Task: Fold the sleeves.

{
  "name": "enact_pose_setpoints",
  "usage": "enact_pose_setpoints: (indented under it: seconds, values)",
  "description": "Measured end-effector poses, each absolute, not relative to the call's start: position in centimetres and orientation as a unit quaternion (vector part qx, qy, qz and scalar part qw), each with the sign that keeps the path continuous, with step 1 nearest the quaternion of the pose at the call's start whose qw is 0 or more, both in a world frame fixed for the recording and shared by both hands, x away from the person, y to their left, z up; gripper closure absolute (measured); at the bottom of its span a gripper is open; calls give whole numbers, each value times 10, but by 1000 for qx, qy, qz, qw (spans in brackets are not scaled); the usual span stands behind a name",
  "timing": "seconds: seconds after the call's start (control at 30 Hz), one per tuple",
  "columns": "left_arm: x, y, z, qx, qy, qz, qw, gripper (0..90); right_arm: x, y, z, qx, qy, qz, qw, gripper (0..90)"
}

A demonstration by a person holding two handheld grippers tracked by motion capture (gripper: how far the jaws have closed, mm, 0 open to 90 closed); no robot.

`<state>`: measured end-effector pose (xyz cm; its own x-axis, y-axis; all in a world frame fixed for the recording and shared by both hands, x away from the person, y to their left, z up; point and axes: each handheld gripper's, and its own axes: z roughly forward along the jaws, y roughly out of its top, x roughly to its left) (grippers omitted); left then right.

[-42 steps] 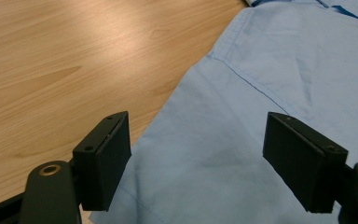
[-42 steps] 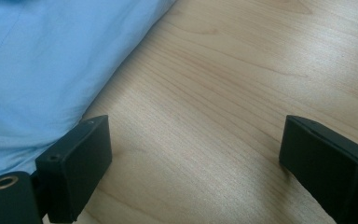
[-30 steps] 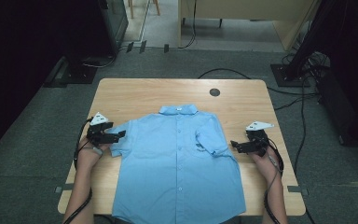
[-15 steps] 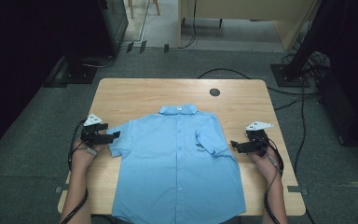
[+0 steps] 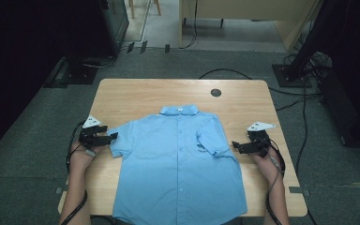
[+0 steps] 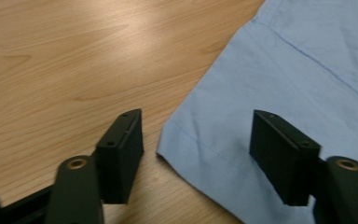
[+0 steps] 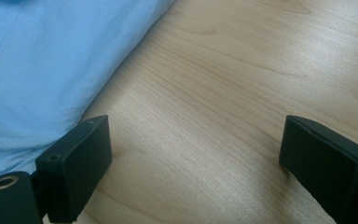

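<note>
No lettering, label or number on the shirt (image 5: 178,164) or table (image 5: 136,96) is legible.

From above, your shirt (image 5: 180,173) runs off the bottom edge at six o'clock, so its hem is cut off, and the table (image 5: 136,96) beneath it stays covered. Your forearms leave the same edge. The dark round spot (image 5: 216,92) at twelve o'clock on the table is too small to identify, as is the mark on the chest pocket. In the left gripper view, the sleeve (image 6: 279,84) is cut off at three o'clock. In the right gripper view, the cloth (image 7: 51,60) leaves the picture at nine o'clock.
</note>
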<state>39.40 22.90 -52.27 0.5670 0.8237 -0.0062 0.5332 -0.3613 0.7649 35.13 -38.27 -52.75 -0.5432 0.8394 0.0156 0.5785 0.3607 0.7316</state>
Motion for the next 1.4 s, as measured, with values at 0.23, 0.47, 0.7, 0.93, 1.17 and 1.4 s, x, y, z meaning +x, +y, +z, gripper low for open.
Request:
enact_pose_setpoints:
  seconds: [0.23, 0.47, 0.7, 0.93, 1.17, 1.4]
  values:
    - [390, 229, -522, 794, 430, 191, 384, 742, 351, -383, -527, 441, 804, 354, 184, 87]
    - [391, 225, -522, 792, 434, 179, 390, 885, 351, -382, -527, 443, 803, 354, 185, 88]
    - [390, 226, -510, 782, 435, 158, 417, 886, 351, -382, -527, 442, 803, 354, 185, 87]
    - [386, 221, -502, 786, 424, 160, 419, 886, 351, -382, -527, 443, 803, 354, 185, 88]
    - [382, 216, -489, 784, 413, 165, 433, 885, 351, -382, -527, 443, 803, 353, 185, 88]
    - [379, 212, -480, 775, 402, 140, 467, 886, 351, -382, -527, 443, 803, 354, 185, 88]
